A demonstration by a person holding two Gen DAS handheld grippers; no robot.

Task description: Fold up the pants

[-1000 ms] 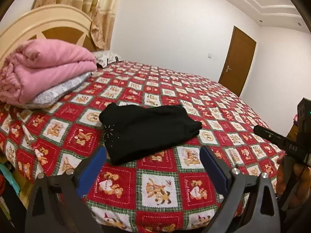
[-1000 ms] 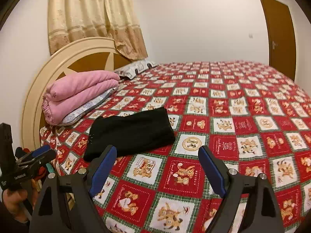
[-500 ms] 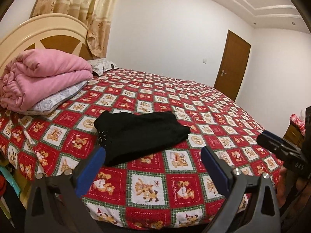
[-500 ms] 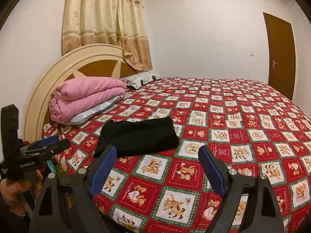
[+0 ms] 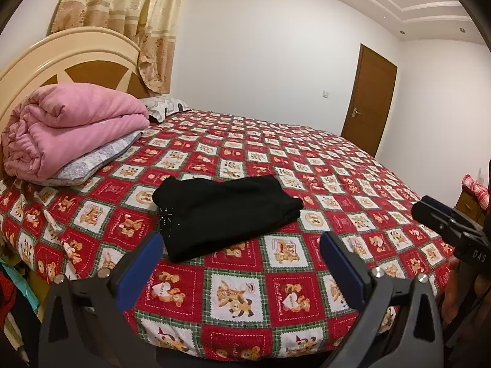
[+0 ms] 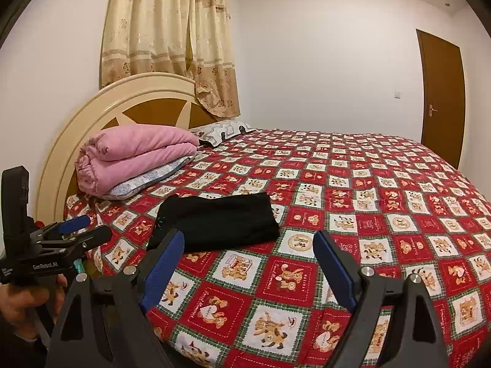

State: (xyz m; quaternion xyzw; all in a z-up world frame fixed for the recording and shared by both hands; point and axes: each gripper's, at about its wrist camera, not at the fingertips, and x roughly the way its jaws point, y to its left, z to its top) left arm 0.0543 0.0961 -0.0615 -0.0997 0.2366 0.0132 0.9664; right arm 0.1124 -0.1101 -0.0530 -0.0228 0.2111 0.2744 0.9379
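The black pants (image 5: 224, 211) lie folded into a compact rectangle on the red patterned bedspread (image 5: 276, 159), near the bed's front edge; in the right wrist view the pants (image 6: 218, 224) sit left of centre. My left gripper (image 5: 239, 257) hangs open in front of the bed, clear of the pants, with nothing between its blue pads. My right gripper (image 6: 248, 254) is also open and empty, pulled back over the bed's front edge. Each gripper shows at the side of the other's view: the left gripper (image 6: 73, 230) and the right gripper (image 5: 442, 214).
A folded pink quilt (image 5: 70, 128) rests on a grey pillow by the cream headboard (image 5: 61, 52). A second pillow (image 5: 165, 107) lies at the back. A brown door (image 5: 371, 101) stands in the far wall, curtains (image 6: 172, 36) hang behind the headboard.
Both grippers have drawn back and up from the bed, so the pants look smaller and farther off and more wall and ceiling shows. The pants have not moved.
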